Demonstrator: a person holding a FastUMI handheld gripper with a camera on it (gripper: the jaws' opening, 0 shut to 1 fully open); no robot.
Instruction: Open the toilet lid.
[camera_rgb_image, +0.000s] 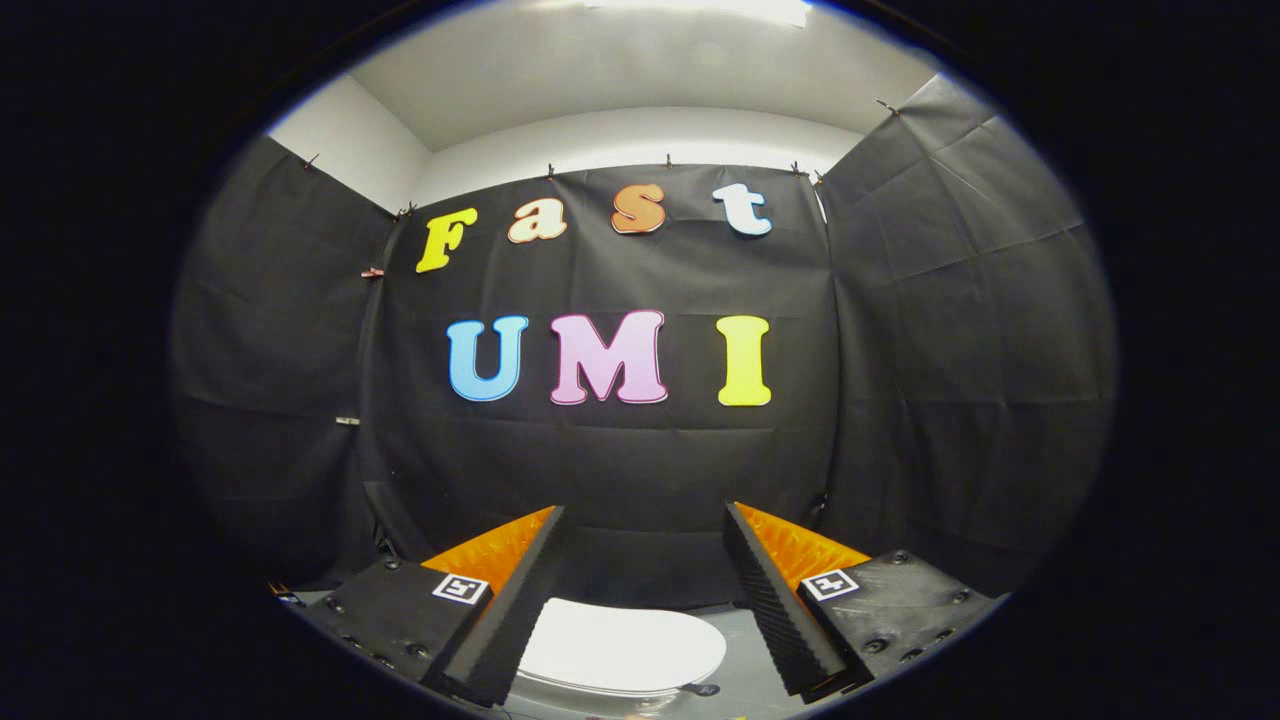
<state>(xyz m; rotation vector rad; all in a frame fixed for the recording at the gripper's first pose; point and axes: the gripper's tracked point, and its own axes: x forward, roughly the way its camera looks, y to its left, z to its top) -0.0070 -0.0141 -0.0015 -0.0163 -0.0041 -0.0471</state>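
Note:
A white toilet lid lies shut and flat, low down between my two fingers and below them. My gripper hangs above it, open, with a wide gap and nothing held. The left finger covers the lid's left edge. The right finger stands clear of the lid's right edge. A small dark knob or tab sits at the lid's near right rim.
Black cloth walls close the booth straight ahead and on both sides. A strip of grey floor shows to the right of the lid. A white ceiling is overhead.

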